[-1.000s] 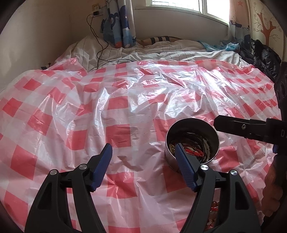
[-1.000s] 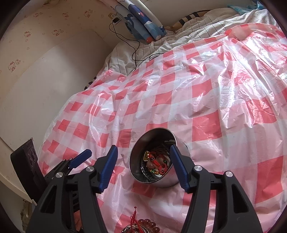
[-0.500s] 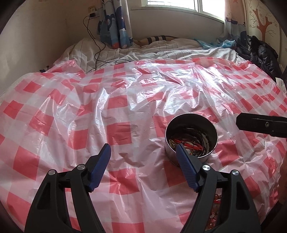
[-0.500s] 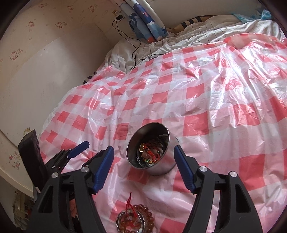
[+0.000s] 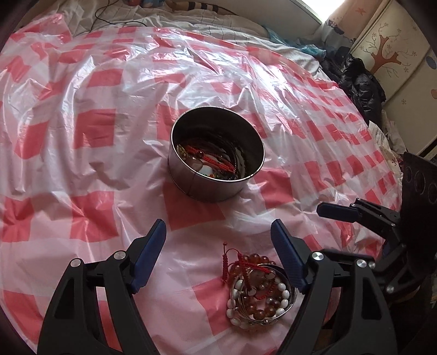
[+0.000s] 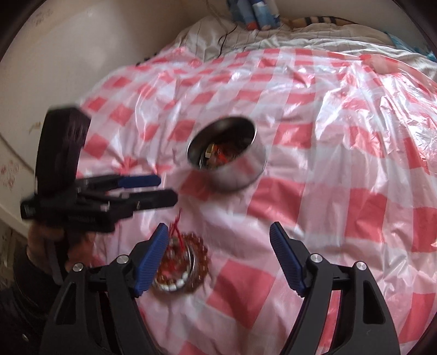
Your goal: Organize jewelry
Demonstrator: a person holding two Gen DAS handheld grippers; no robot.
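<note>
Bed covered by a red-and-white checked plastic sheet (image 5: 95, 128). Left hand-held gripper (image 5: 218, 256): jaws spread wide and just been opening, nothing between the pads, blue fingers (image 5: 148, 256) tilted down at the sheet. Metal tin (image 5: 217, 153) sits upright beyond the fingertips, open top, tangle of red cord and other jewelry inside; well apart from both grippers. Pile of beaded bracelets (image 5: 258, 289), amber and white beads with red cord, lies on the sheet near the bed's front edge, just beside the left gripper's right finger, inner side; touching or not, can't tell.

Right hand-held gripper (image 6: 218, 256): jaws also spread and just been opening, nothing pinched. From its camera the bracelet pile sits under and just inside its left finger, partly hidden by it; blurred.

Left view only: black jacket (image 5: 360, 84) at the far right bed edge, painted tree wardrobe door (image 5: 382, 57). Right view only: the person's hand (image 6: 52, 243) around the left gripper's handle, cartoon curtain (image 6: 251, 13) at the top.
</note>
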